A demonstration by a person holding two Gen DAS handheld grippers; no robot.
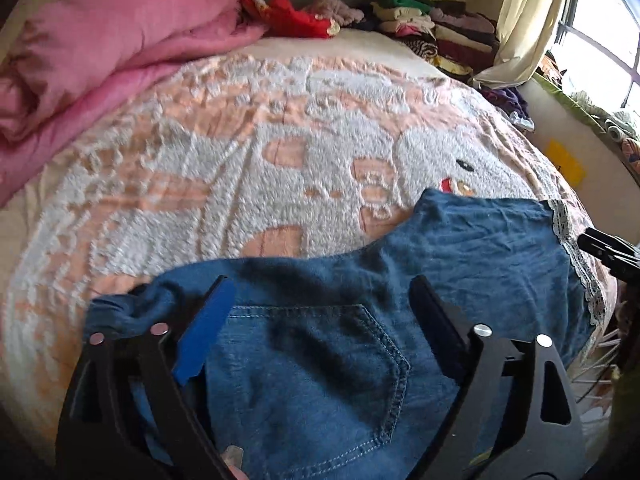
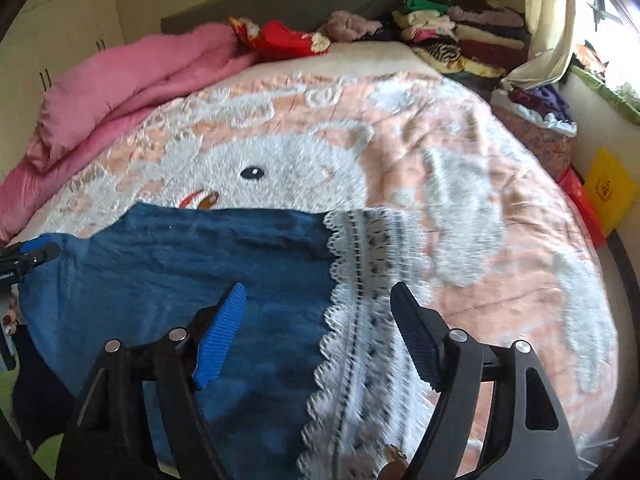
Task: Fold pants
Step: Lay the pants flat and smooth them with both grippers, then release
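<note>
Left gripper (image 1: 320, 292) angled downward, 2 fingers spread wide, nothing clamped between pads; blue pad (image 1: 208, 332) on left finger, black pad on right. Right gripper (image 2: 318, 300) likewise tilted down, jaws parted wide, gripping nothing. Each gripper's tip visible at edge of other's view, side by side, apart. Fingertip of person's hand (image 2: 9, 322) at right view's left edge.
</note>
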